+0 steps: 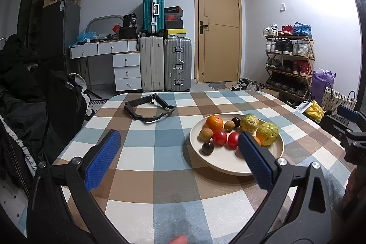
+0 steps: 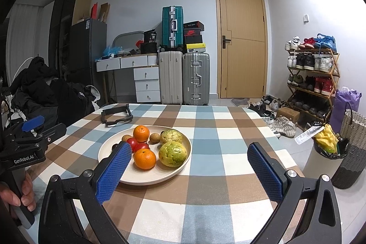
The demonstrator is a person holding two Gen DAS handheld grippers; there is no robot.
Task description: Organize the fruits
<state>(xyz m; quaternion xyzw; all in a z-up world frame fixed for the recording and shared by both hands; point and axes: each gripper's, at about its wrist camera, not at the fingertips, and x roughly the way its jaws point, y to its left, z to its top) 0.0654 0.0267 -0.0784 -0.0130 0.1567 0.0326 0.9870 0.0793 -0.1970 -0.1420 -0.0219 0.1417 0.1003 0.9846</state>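
- Blue ribbed pads line both tools: the left gripper [image 1: 178, 152] and the right gripper [image 2: 189, 166] are spread wide and carry nothing, probably held back low over the checked tablecloth [image 2: 205, 205] to choose a fruit.
- "GenRobot.AI" is printed on the left tool's body, seen in the right wrist view.
- Fruits sit together on the cream plate [image 2: 160, 175], at 11 o'clock from the right gripper: two oranges [image 2: 145, 159], two green-yellow fruits [image 2: 173, 153], red tomatoes [image 1: 219, 137], small brown and dark ones.
- Beyond the plate at 11 o'clock lies a black frame [image 1: 149, 108], likely just set aside.
- Far boxes' labels are unreadable.
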